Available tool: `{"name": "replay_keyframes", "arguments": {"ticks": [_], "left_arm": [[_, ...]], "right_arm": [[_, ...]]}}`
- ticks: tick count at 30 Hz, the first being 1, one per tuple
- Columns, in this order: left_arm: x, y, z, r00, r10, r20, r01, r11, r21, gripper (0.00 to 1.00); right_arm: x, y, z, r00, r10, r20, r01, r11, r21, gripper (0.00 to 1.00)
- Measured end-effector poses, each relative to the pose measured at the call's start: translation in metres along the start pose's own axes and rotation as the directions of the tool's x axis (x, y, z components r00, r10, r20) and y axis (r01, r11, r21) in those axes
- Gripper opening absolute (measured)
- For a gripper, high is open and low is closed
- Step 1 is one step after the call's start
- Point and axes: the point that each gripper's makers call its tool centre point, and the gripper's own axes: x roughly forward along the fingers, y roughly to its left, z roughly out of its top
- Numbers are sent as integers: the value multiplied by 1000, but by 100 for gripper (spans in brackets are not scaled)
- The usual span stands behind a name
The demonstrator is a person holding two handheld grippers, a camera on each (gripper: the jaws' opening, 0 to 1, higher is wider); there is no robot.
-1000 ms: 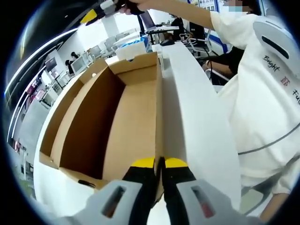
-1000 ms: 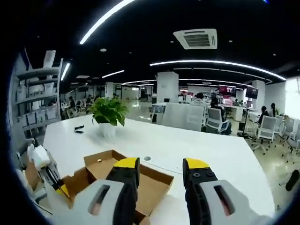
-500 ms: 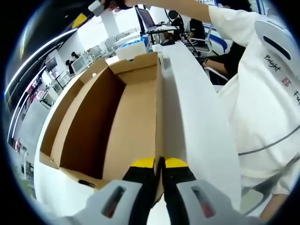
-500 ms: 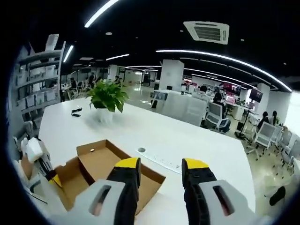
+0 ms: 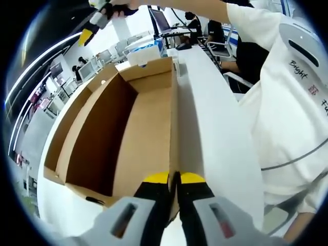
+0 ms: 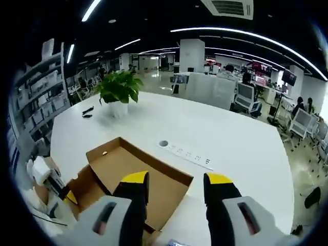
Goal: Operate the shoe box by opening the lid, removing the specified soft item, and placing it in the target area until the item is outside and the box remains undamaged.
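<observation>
One tool pinching box wall, other tool raised, agape

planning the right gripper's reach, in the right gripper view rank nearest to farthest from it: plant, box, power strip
1. Box: open, directly beneath and just ahead of the right gripper.
2. Power strip: on the white table just beyond the box's far edge, slightly right.
3. Plant: farthest, at the table's far left.

A white table spans the frame's middle; on it sit an open cardboard shoe box at lower left, a potted plant upper left, and a white power strip centre
</observation>
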Motion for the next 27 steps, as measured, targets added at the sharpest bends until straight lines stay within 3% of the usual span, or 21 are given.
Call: {"name": "replay_keyframes", "arguments": {"ticks": [2,5,10,13,20,27], "left_arm": [[0,0,0,1000,2,0,-2,1000,4,4],[-1,0,0,1000,2,13,-2,1000,6,4],[1,0,1,1000,10,6,-10,1000,3,4],[1,0,0,1000,6,0,-6,1000,6,3],[1,0,1,1000,6,-2,-6,1000,1,4],[1,1,0,1000,-2,1,2,1000,-6,3]], "right_arm": [[8,6,-11,998,49,-50,-49,999,6,55],[16,-3,-11,998,26,-64,-26,1000,3,45],[28,-6,-19,996,15,-91,-11,999,47,43],[34,-12,-30,991,-29,-134,26,999,-20,41],[42,-5,-40,989,-43,-139,39,999,-36,44],[49,5,-28,994,-11,-111,16,999,36,42]]}}
